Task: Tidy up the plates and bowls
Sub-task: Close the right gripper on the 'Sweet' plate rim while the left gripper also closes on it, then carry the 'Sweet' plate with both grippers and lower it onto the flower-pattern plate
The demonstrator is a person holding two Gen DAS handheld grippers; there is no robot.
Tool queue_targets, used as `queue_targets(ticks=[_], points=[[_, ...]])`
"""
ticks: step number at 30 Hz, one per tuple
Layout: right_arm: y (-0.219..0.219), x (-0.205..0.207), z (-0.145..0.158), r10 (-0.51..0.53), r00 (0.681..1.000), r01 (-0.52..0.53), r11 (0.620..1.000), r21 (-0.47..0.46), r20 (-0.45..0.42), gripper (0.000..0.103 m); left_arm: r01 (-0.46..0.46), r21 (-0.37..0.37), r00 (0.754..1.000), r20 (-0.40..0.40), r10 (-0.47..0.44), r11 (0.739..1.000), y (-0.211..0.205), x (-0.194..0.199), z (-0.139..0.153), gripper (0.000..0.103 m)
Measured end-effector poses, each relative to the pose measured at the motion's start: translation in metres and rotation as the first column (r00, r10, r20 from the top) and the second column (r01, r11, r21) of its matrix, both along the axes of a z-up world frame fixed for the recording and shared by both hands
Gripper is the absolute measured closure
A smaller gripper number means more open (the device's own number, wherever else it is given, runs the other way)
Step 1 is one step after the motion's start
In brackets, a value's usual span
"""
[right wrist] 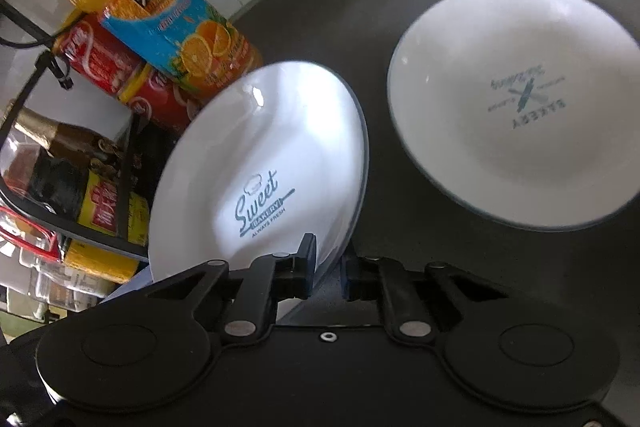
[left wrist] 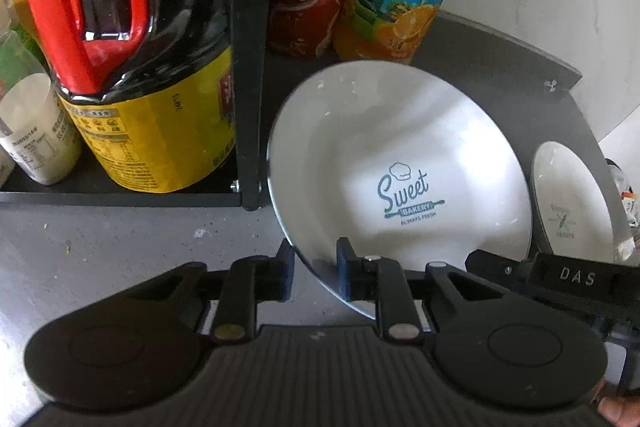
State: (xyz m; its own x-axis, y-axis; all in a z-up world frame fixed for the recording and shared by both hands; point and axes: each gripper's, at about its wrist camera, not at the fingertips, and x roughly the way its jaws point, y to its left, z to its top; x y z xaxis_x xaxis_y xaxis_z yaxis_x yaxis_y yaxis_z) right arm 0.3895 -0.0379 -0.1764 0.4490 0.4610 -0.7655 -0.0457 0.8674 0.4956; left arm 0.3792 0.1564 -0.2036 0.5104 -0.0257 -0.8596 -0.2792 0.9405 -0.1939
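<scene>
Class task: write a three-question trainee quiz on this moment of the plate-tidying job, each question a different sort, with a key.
1. True or false: both grippers grip the Sweet plate at its rim.
2. The second plate is: A) stacked on the Sweet plate; B) lying apart on the dark shelf; C) held by the left gripper.
3. Fill in: behind the Sweet plate stands an orange ____ bottle.

Key: 1 true, the right gripper pinches it too; 2 B; 3 juice.

Black ribbed left tool (left wrist: 316,277) (blue pads (left wrist: 344,275), silver pivot screws).
</scene>
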Motion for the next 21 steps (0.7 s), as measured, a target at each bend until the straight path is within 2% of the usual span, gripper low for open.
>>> queue_targets(ticks=[8,15,21], points=[[-0.003,-0.009,0.010,-0.010,0.999,0.010,1.000,-0.017,0.053,0.090,-0.008,-0.071,1.000,0.014,0.009,0.997,0.006,-0.002,0.013,0.085],[-0.004,-0.021,0.014,-0.010,0.998,0.011,1.000,-0.017,0.058,0.090,-0.012,-0.103,1.000,0.010,0.013,0.995,0.007,-0.005,0.016,0.087],[-0.004,-0.032,0.030,0.006,0.997,-0.004,1.000,-0.024,0.083,0.089,-0.015,-0.114,1.000,0.013,0.017,0.993,0.006,-0.012,0.022,0.089]])
